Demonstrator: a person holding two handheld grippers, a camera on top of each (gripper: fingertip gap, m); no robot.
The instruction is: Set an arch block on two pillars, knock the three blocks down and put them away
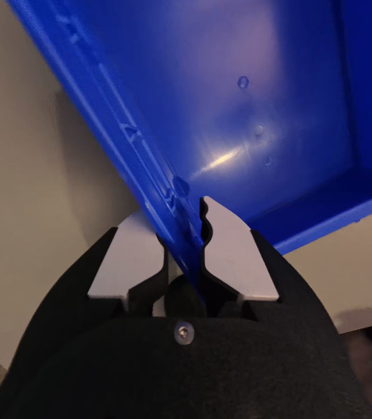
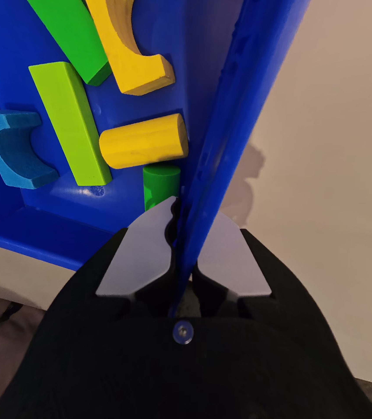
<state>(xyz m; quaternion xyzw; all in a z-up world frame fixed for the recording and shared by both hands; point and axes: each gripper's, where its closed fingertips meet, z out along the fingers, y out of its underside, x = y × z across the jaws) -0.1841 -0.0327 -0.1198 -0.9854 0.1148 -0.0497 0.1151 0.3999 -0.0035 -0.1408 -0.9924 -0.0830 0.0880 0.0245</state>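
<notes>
A blue plastic bin (image 1: 237,102) sits on a beige table. My left gripper (image 1: 180,215) is shut on the bin's left wall, one finger inside and one outside. My right gripper (image 2: 192,213) is shut on the bin's right wall (image 2: 237,113) the same way. In the right wrist view the bin holds a yellow arch block (image 2: 130,56), a blue arch block (image 2: 15,149), a light green bar (image 2: 69,122), a darker green bar (image 2: 71,36), a yellow cylinder (image 2: 144,140) and a green cylinder (image 2: 160,186). The part of the bin in the left wrist view is bare.
The beige table (image 2: 327,158) lies to the right of the bin and also to its left (image 1: 22,158). The table's near edge (image 1: 361,322) runs just below the bin. Dark floor shows at the lower corners. Some 60 cm of space lies between my two pairs of fingers.
</notes>
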